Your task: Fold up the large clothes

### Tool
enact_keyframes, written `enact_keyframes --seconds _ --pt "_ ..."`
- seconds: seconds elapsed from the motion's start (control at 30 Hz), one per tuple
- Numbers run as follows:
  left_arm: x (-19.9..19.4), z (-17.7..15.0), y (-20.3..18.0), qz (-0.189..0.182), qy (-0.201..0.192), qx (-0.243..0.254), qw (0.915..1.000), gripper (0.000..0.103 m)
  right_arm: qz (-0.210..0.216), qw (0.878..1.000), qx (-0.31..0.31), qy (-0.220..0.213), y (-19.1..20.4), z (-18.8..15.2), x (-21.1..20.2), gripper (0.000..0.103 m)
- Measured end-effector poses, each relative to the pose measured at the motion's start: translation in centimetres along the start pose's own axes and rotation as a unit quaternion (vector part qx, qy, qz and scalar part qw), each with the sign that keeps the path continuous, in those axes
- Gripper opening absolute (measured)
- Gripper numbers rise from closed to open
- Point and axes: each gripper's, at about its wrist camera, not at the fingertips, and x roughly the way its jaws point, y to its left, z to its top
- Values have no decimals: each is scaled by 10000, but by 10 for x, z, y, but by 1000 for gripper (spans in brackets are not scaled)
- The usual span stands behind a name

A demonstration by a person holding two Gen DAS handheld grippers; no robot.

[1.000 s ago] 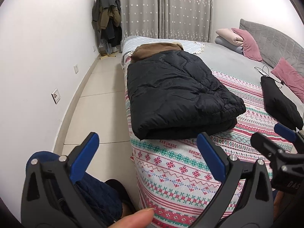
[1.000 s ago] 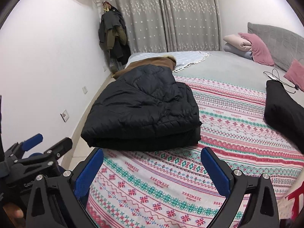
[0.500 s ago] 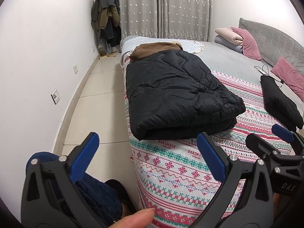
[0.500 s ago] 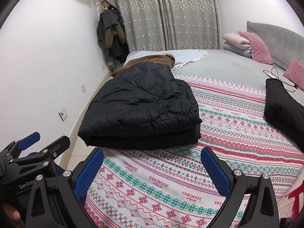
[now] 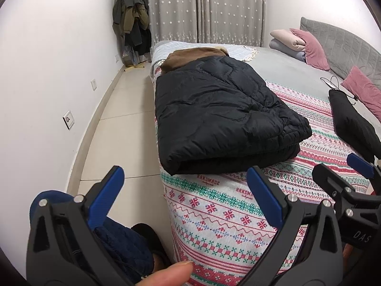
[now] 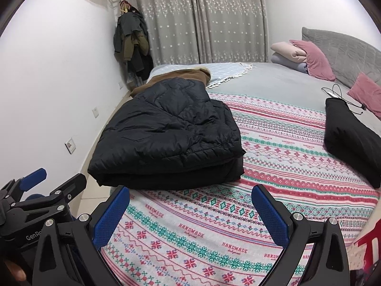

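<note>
A black puffer jacket (image 5: pixel 223 114) lies folded in a thick rectangle near the left edge of the bed; it also shows in the right wrist view (image 6: pixel 169 135). A brown garment (image 5: pixel 193 57) pokes out at its far end. My left gripper (image 5: pixel 183 190) is open and empty, held off the bed's corner, short of the jacket. My right gripper (image 6: pixel 190 207) is open and empty above the patterned blanket (image 6: pixel 273 166), in front of the jacket. Each gripper shows at the edge of the other's view.
A black folded item (image 6: pixel 352 138) lies on the bed at right. Pink pillows (image 6: pixel 316 59) and folded bedding sit by the grey headboard. Coats (image 5: pixel 131 16) hang in the far corner. Tiled floor (image 5: pixel 119 131) runs along the left wall.
Both grippers have drawn back slightly from the jacket and stay open. The jacket has not moved.
</note>
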Motion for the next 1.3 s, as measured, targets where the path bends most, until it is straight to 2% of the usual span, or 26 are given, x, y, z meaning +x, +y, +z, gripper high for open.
enact_keyframes --seconds 1.3 --pt "5 0 -10 -33 12 73 10000 102 -107 9999 48 39 -6 -4 4 103"
